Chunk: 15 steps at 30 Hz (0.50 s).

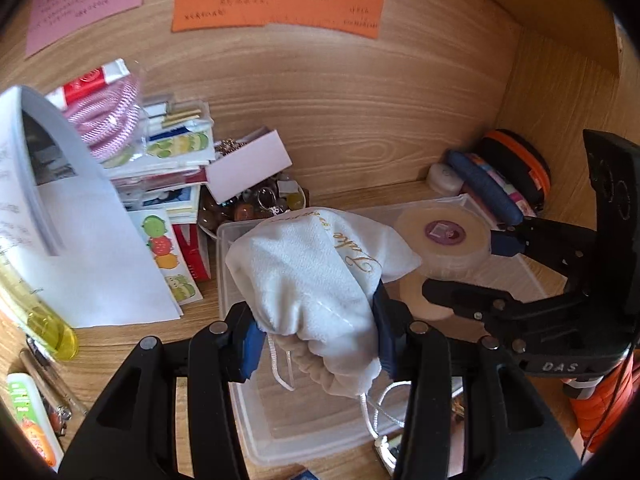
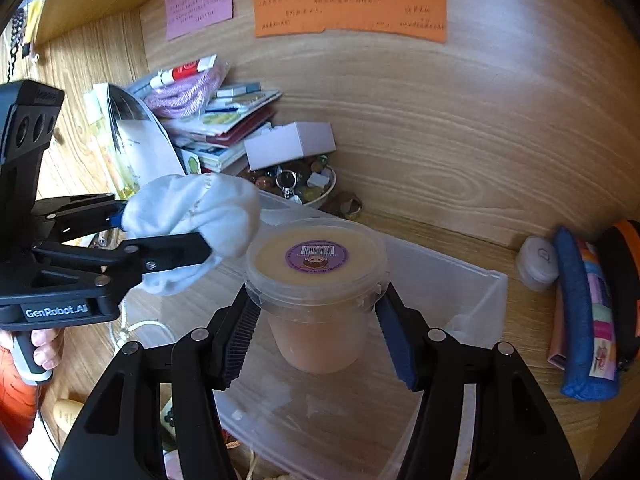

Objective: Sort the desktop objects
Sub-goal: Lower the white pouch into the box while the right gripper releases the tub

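Note:
My left gripper (image 1: 316, 340) is shut on a white drawstring pouch (image 1: 316, 276) with gold script, held above a clear plastic bin (image 1: 256, 420). The pouch's cords hang down into the bin. My right gripper (image 2: 316, 332) is shut on a lidded clear tub (image 2: 318, 292) of peach-coloured paste with a purple label, also above the bin (image 2: 452, 280). In the left wrist view the tub (image 1: 444, 240) and the right gripper (image 1: 464, 272) are just right of the pouch. In the right wrist view the pouch (image 2: 192, 224) and the left gripper (image 2: 160, 232) are left of the tub.
A stack of booklets and sticker sheets (image 1: 160, 184) stands at the left, with a white box (image 1: 248, 168) over a bowl of trinkets (image 2: 296, 184). A blue pencil case (image 2: 580, 312) and a white round case (image 2: 538, 264) lie at the right. Coloured notes (image 2: 348, 8) hang on the wooden back wall.

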{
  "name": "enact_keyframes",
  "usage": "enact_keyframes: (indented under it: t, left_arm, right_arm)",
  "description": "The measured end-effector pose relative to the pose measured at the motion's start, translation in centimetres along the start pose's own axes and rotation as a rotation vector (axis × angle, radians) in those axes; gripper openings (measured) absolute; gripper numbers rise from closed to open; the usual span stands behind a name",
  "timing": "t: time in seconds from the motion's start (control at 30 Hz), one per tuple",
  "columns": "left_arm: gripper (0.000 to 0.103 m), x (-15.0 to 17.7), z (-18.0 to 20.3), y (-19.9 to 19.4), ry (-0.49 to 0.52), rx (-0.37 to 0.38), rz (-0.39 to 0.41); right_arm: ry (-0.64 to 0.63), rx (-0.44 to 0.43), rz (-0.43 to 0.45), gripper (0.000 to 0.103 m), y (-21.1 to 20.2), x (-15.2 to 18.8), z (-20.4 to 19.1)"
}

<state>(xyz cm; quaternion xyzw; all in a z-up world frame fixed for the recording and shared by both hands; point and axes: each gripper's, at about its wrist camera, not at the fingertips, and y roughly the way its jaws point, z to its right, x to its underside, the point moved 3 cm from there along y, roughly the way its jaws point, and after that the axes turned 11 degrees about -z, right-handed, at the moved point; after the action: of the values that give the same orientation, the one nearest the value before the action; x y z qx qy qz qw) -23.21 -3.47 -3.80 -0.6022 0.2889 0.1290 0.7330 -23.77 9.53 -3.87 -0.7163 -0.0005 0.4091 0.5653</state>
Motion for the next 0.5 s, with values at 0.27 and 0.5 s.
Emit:
enact_keyframes:
  t: [0.27, 0.5]
  left_arm:
    - [0.046, 0.0, 0.7, 1.6, 0.03, -0.006, -0.049]
    - [0.047, 0.3, 1.3, 2.7, 0.048, -0.023, -0.089]
  right_arm:
    - [0.004, -0.01, -0.046, 0.055, 1.4, 0.3, 0.6]
    - [-0.018, 0.028, -0.066, 0.055, 1.8, 0.7, 0.4]
